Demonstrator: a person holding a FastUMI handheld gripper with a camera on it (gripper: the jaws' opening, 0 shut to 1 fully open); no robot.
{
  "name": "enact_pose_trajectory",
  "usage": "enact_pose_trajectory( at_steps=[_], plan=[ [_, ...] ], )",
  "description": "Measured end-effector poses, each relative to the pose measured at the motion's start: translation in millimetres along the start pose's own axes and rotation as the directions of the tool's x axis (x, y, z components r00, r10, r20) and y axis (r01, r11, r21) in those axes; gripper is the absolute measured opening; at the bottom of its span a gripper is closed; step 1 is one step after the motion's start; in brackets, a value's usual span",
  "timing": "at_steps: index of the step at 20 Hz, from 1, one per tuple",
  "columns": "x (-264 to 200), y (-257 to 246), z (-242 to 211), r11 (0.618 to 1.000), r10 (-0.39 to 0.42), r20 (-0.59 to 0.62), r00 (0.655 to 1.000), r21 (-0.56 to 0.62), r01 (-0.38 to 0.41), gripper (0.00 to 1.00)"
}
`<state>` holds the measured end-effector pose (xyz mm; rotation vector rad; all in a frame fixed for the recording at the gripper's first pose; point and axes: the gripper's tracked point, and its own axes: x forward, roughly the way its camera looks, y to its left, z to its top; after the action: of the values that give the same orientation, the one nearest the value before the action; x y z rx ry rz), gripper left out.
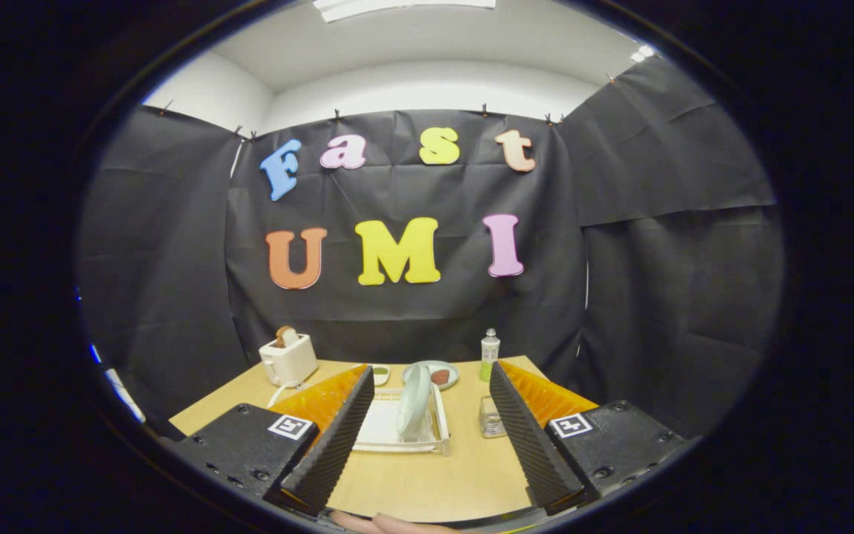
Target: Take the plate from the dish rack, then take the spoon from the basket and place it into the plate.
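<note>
- Gripper (427, 437) low in the frame, fingers spread wide, nothing between them but bare table (427, 482); it holds nothing.
- Plate (414, 400) stands on edge in the rack (397, 437), centre of the frame just below the middle, ahead of the fingers and slightly nearer the left one. Pale green, rim facing the camera.
- Basket (492, 419) sits just right of the rack, close by the right finger. Small and partly hidden — the spoon inside cannot be made out.
- Further back: a toaster (288, 357) at left, a second plate (438, 373) with something dark on it behind the rack, a bottle (489, 354) to its right.
- Step in hand, by judgement: the approach to the racked plate; nothing lifted yet.
- To do it well: advance straight, centred on the upper rim, so one finger passes each side of the thin edge. Close fully before lifting — a smooth plate may slip. Lift upward clear of the rack walls before turning away, and keep the right finger off the basket.
</note>
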<state>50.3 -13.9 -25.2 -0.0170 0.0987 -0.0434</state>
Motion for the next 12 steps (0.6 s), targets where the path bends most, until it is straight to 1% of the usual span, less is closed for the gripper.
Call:
enact_pose_trajectory(
  at_steps=[3, 7, 9, 11, 12],
  plan=[
    [19.9, 0.0, -2.7, 1.000, -0.003, -0.044, 0.999, -0.015, 0.003, 1.00],
    [62.4, -5.0, -0.8, 0.996, -0.054, -0.137, 0.989, -0.074, 0.044, 1.00],
    [86.8, -2.4, -4.2, 0.995, -0.063, -0.212, 0.975, -0.093, 0.044, 1.00],
    [113.9, 5.1, -6.1, 0.995, -0.038, -0.285, 0.958, -0.100, 0.010, 1.00],
    [128.0, 6.1, -8.7, 0.994, -0.042, -0.329, 0.943, -0.112, 0.005, 0.99]
  ],
)
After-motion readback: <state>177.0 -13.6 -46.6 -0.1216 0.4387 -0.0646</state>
